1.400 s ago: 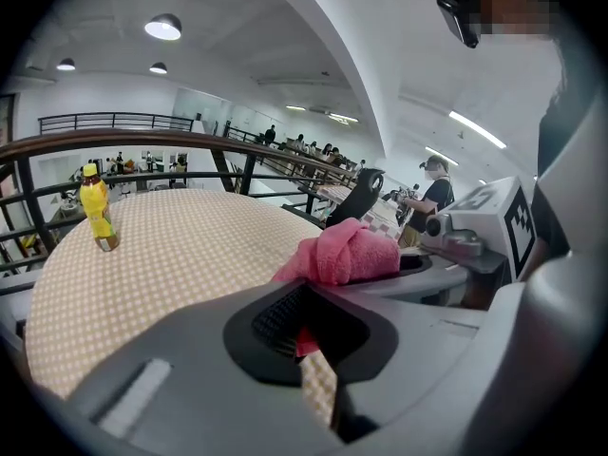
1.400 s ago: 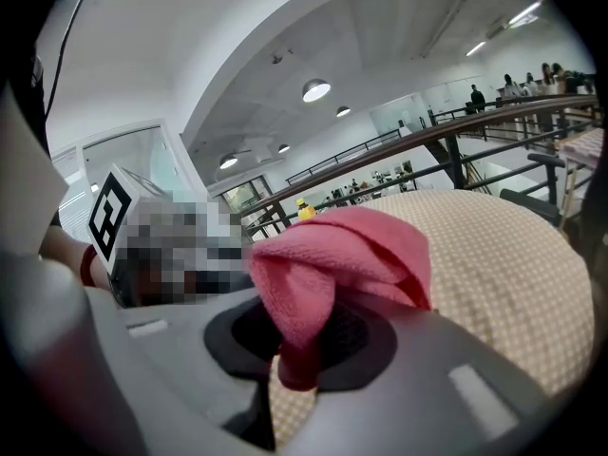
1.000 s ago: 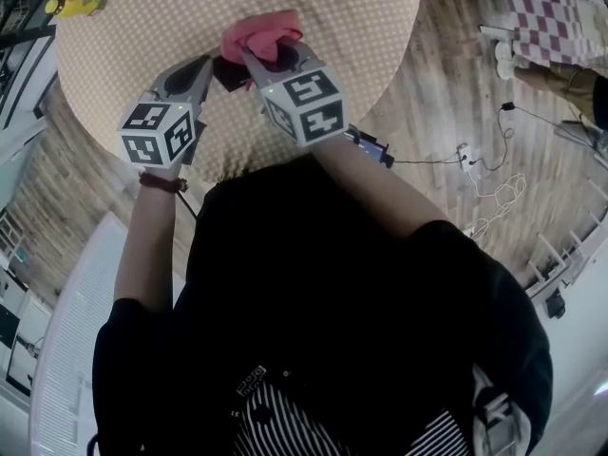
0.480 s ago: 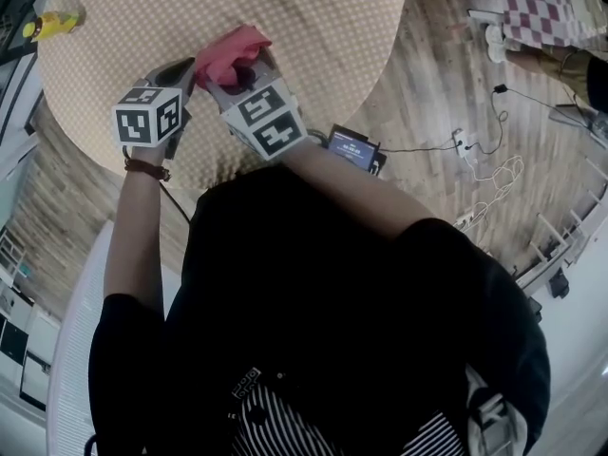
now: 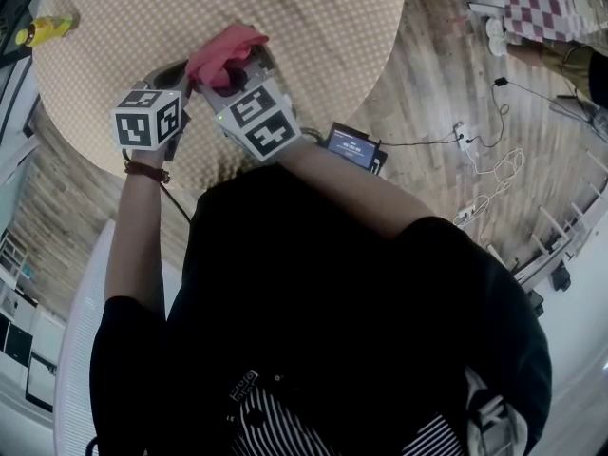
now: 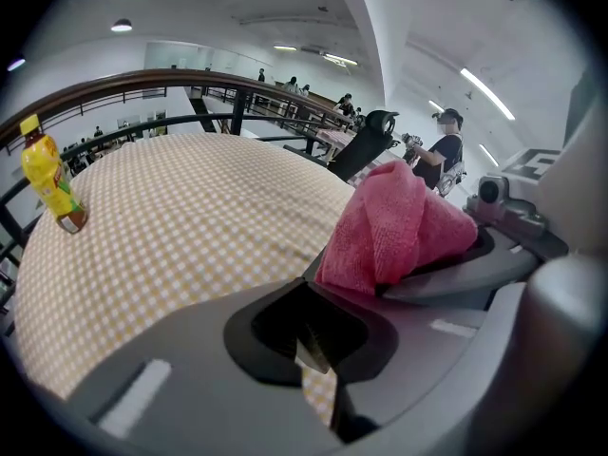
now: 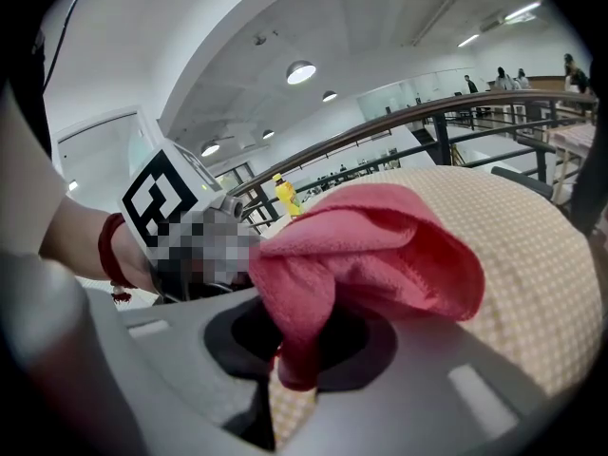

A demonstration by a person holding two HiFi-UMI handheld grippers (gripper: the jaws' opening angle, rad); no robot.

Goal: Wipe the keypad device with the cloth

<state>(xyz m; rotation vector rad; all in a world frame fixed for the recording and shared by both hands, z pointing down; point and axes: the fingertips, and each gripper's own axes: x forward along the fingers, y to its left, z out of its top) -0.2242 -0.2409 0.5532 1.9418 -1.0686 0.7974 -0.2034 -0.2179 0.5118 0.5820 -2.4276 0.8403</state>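
A pink cloth (image 5: 226, 46) is bunched over a small dark keypad device (image 5: 231, 82) near the front left of the round checked table (image 5: 313, 27). My right gripper (image 5: 242, 65) is shut on the cloth; in the right gripper view the cloth (image 7: 370, 245) hangs down through the gap of that gripper (image 7: 309, 335). My left gripper (image 5: 186, 76) sits just left of it, jaws closed on the dark device's edge (image 6: 325, 255). The cloth (image 6: 394, 226) rests right at the tips of the left gripper (image 6: 318, 283). Most of the device is hidden by cloth and grippers.
A yellow bottle (image 5: 38, 28) stands at the table's far left edge. A small black box with a screen (image 5: 353, 147) and its cable sit by the right forearm. Cables and a power strip (image 5: 465, 145) lie on the wooden floor. A railing (image 6: 190, 84) runs behind the table.
Both grippers, with the cloth, have shifted left in the view and drawn closer together. Over the last half second they have barely moved.
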